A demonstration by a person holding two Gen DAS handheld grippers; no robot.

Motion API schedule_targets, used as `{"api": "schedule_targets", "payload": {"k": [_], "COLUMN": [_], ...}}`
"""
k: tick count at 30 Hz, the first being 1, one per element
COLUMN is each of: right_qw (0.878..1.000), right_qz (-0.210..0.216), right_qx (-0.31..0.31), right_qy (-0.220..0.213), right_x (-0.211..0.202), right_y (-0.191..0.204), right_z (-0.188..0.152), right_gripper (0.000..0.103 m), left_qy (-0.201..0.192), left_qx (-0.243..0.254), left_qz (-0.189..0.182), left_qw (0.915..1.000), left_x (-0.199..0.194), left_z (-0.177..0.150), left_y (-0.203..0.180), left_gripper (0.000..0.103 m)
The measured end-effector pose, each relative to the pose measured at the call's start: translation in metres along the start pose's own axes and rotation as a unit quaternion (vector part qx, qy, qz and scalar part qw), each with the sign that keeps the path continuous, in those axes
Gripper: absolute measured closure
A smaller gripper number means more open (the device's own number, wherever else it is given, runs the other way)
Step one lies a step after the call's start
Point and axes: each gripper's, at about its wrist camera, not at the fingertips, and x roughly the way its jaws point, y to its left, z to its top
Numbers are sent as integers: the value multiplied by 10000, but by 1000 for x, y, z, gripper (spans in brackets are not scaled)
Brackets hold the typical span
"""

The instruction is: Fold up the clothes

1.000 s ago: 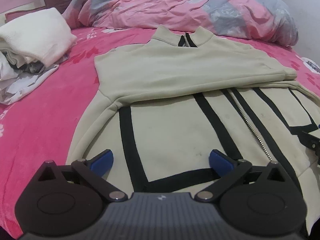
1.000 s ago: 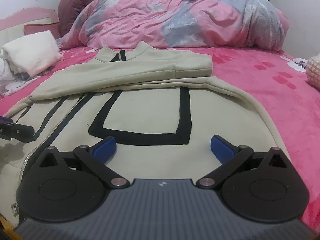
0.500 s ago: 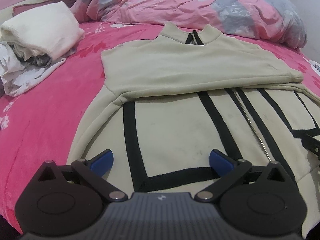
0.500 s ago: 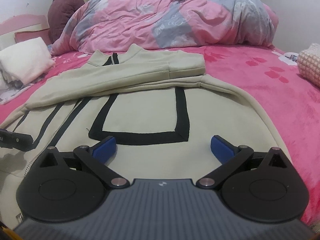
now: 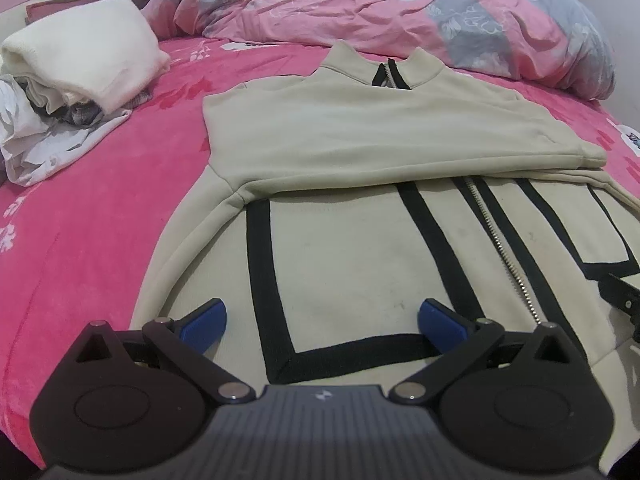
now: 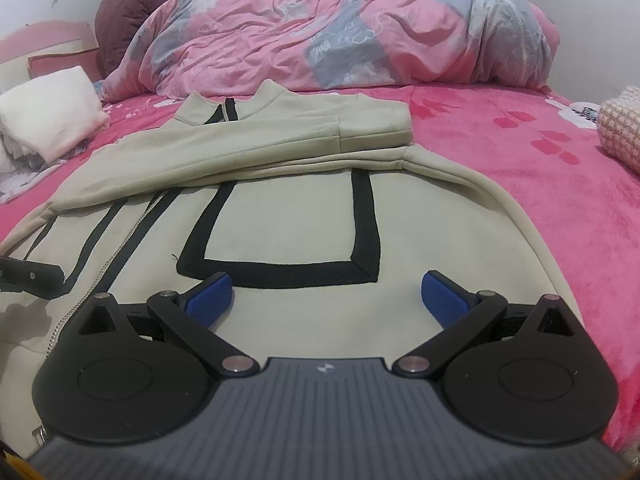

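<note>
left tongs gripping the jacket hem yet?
No. In the left wrist view the left tongs stand wide open over the beige jacket, with no fabric between the blue pads.

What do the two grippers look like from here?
Both match. The left gripper and right gripper each have two blue textured pads on black angular linkage arms with silver pivot pins, round black discs either side, and a grey ribbed body bearing a small white logo. No cables or sleeves show.

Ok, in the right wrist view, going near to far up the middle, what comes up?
Right gripper, open → black square trim on the jacket → folded sleeves → collar → pink bedsheet → rumpled duvet.
</note>
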Motion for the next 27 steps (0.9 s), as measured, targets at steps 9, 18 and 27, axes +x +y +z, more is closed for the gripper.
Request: {"api": "schedule_targets", "payload": {"k": [9, 18, 27], "right_qw": [10000, 9984, 9983], "right_qz": [-71, -143, 14], "right_qx": [-49, -327, -573], "right_qy": [6, 427, 100], "right_x": [2, 3, 0], "right_y": [2, 9, 27], "right_z": [0, 16, 32], "right_gripper": [1, 1, 1], "left_qy": [31, 30, 44], "left_qx": [-4, -25, -29], "left_qz": [29, 89, 130], "left_qw": [10000, 10000, 9999], "left_x": [0, -1, -1], "left_z": [0, 0, 1], "left_y": [-1, -3, -4], "left_gripper": [0, 0, 0]}}
